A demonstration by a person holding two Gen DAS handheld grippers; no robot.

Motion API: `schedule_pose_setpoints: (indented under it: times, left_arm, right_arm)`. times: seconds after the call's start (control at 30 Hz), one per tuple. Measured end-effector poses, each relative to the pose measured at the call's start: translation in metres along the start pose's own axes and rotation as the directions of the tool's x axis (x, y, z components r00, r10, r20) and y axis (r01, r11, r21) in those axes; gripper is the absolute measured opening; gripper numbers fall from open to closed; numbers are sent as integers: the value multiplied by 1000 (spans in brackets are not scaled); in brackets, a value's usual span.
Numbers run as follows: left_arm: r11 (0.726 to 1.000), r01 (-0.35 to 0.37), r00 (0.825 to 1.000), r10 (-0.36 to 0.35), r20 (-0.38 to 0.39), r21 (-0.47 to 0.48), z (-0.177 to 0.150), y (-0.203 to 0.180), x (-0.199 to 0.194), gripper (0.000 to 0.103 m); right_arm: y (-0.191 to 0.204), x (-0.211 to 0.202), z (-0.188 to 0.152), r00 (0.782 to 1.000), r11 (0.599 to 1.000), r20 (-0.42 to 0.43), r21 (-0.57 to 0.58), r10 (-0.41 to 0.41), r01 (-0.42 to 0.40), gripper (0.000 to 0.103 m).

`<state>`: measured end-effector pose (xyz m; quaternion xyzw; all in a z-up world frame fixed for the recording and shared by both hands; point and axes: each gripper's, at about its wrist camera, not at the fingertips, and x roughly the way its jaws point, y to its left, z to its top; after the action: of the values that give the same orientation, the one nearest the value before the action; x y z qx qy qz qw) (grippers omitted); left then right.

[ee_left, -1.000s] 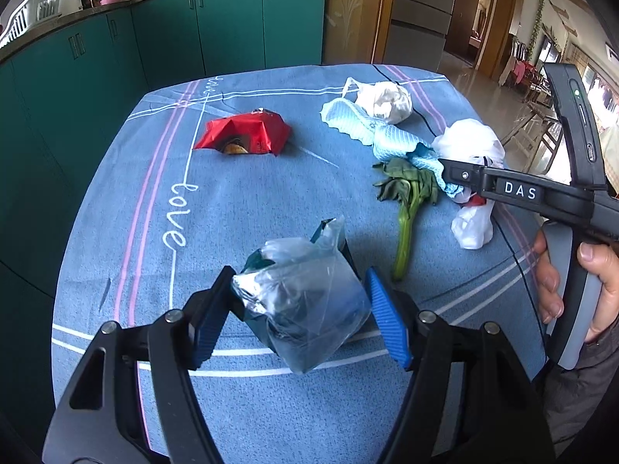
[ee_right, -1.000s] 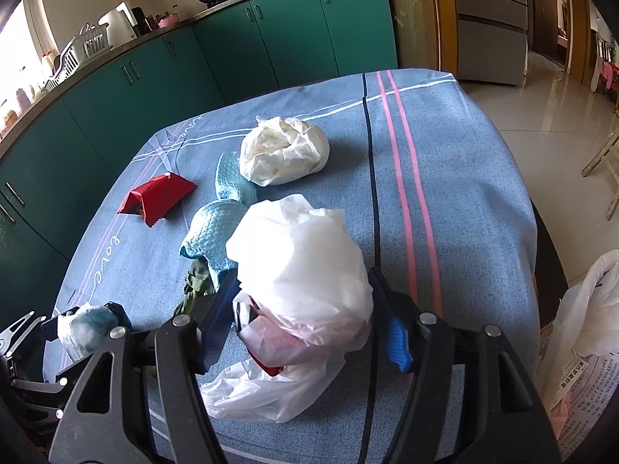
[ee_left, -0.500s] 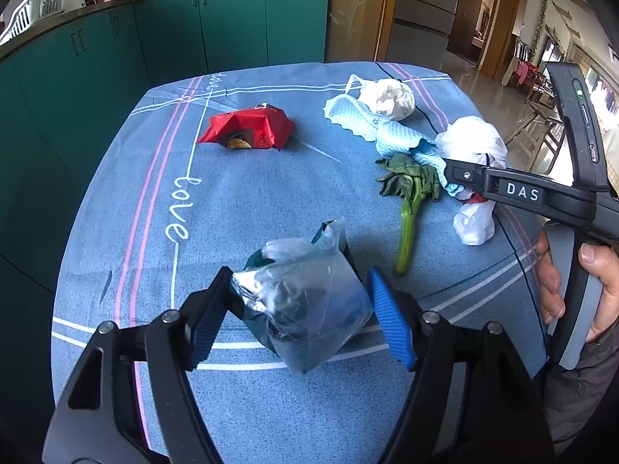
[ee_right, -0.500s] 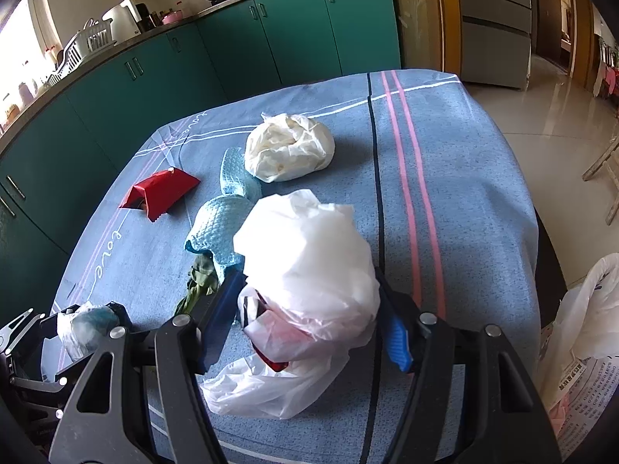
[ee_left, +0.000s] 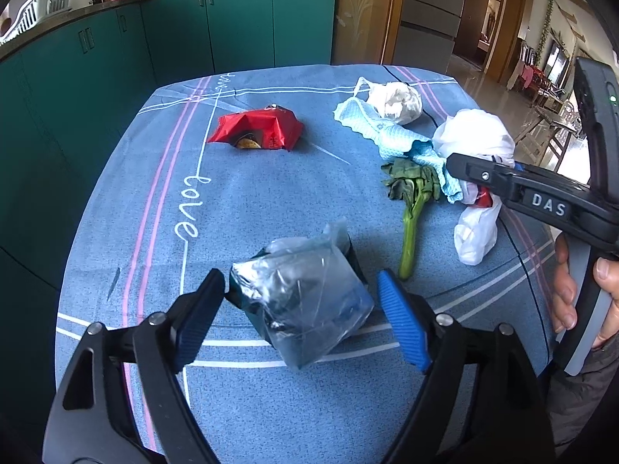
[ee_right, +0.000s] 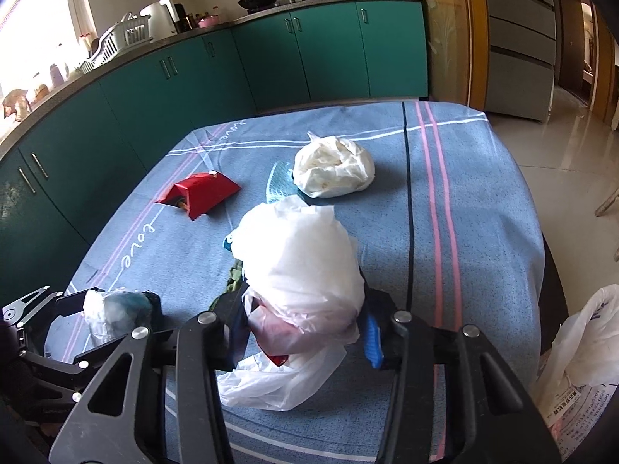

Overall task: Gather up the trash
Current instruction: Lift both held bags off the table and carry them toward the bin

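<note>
The white plastic bag, bunched around something red, sits on the blue tablecloth near its right edge, and the right gripper has just been closing and now clenches it between its pads, so the pickup step looks underway and the next move likely calls for a lift towards the large bag hanging off that edge. Left of the white bag, the left gripper has just been opening and stands released around a clear bag of scraps. What the red thing is, and how firm the grip, I cannot tell.
</note>
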<state>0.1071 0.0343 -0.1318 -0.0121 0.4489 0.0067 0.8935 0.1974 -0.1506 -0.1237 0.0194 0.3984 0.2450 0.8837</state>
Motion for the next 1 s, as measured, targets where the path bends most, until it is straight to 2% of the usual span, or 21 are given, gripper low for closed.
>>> schedule_pose_setpoints:
  times: [0.27,0.5,0.6,0.63,0.73,0.9,1.0]
  left_arm:
    - [1000,-15,1000,15,4,10,-1,-2,0,88]
    - [1000,-17,1000,18,-8,24,-4,-4,4,88]
    - [999,-18,1000,19,-7,35,-5,-6,4,88]
    - [999,-19,1000,19,-6,38,-5,-6,4,88]
    - [998,-22,1000,23,-7,58,-5,-8,4,75]
    - [997,-24,1000,24,6,72,-5,-10,-2,71]
    - [996,-35,999,33,26,79,-5,-10,-8,70]
  right_arm:
    - [5,-9,0,1000,999,18,-31,18,-17,47]
    - [7,-6,-6,996,994,6,-71,-87,87,47]
    - [3,-3,-7,995,993,-7,-63,-99,99,47]
    - [2,-2,-7,995,993,-10,-59,-100,99,47]
    - [-1,-1,-7,994,993,-14,-49,-104,104,47]
    - [-1,1,-8,994,993,-15,-43,-108,107,48]
    - [-5,1,-7,994,993,-14,-24,-113,113,56]
